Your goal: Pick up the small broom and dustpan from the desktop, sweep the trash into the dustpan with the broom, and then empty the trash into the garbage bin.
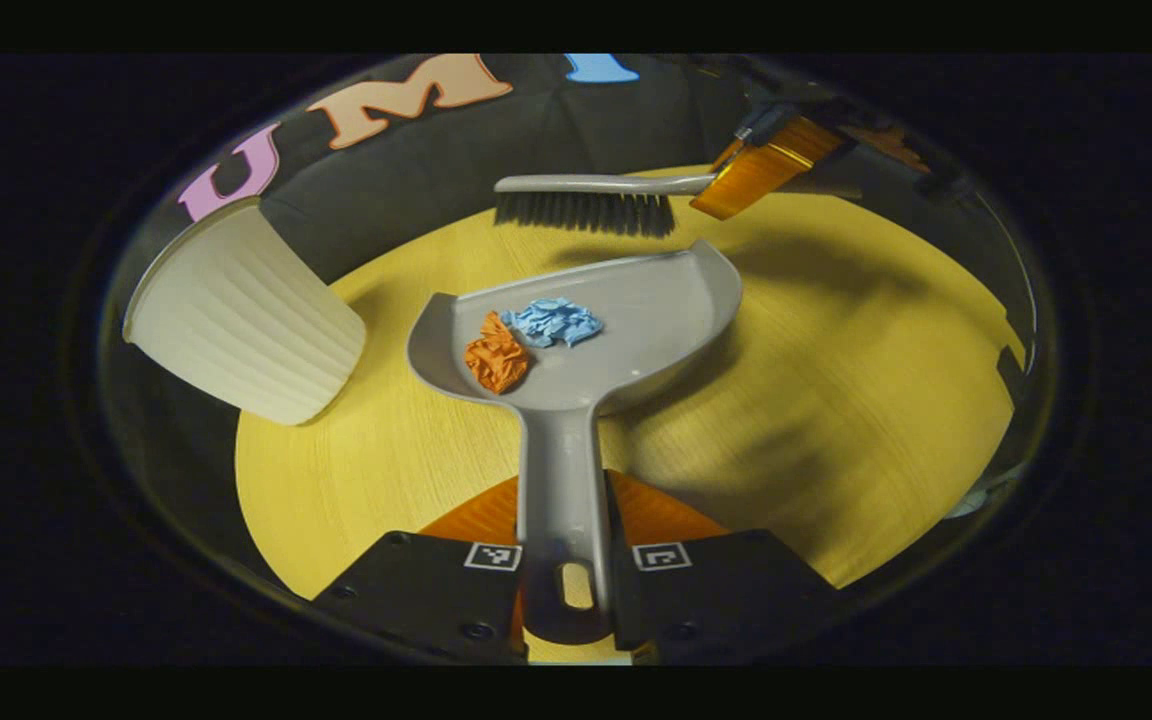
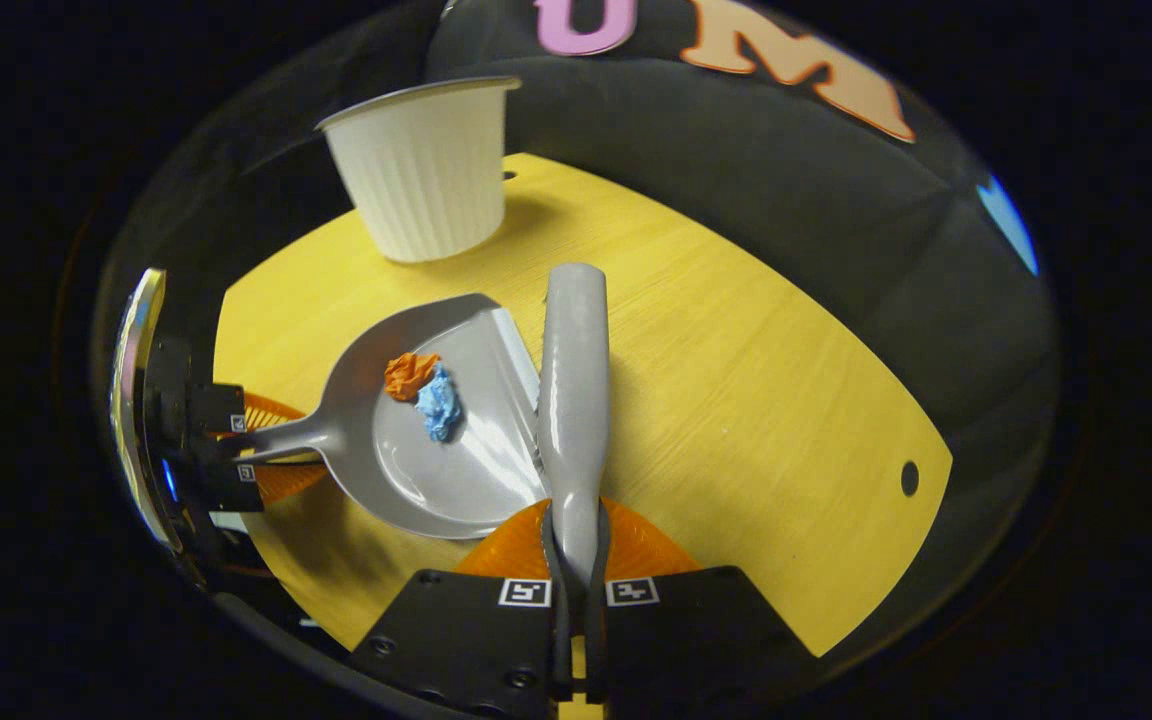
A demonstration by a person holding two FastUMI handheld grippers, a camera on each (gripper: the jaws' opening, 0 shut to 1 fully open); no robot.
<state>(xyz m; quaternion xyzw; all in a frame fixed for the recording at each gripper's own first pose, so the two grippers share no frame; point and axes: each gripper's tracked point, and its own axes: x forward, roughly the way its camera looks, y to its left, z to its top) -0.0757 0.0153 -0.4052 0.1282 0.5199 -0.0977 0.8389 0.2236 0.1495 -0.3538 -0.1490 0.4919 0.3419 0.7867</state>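
The left gripper pinches the dustpan handle; 2 paper balls lie inside. The right gripper pinches the broom handle.

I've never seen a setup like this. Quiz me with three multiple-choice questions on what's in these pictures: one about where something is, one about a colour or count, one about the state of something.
1. Where do the crumpled paper scraps lie?
A. on the yellow table
B. in the grey dustpan
C. in the white bin

2. How many scraps are there, and in which colours?
A. two, orange and blue
B. three, all blue
C. one, green

3. How is the white garbage bin standing?
A. tipped on its side
B. upside down
C. upright with its mouth open upward

Answers
1. B: the orange scrap and blue scrap sit on the dustpan, whose handle the left gripper clamps.
2. A: the right gripper view shows only those two, touching each other.
3. C: the garbage bin stands on the table, rim uppermost, while the right gripper holds the broom.
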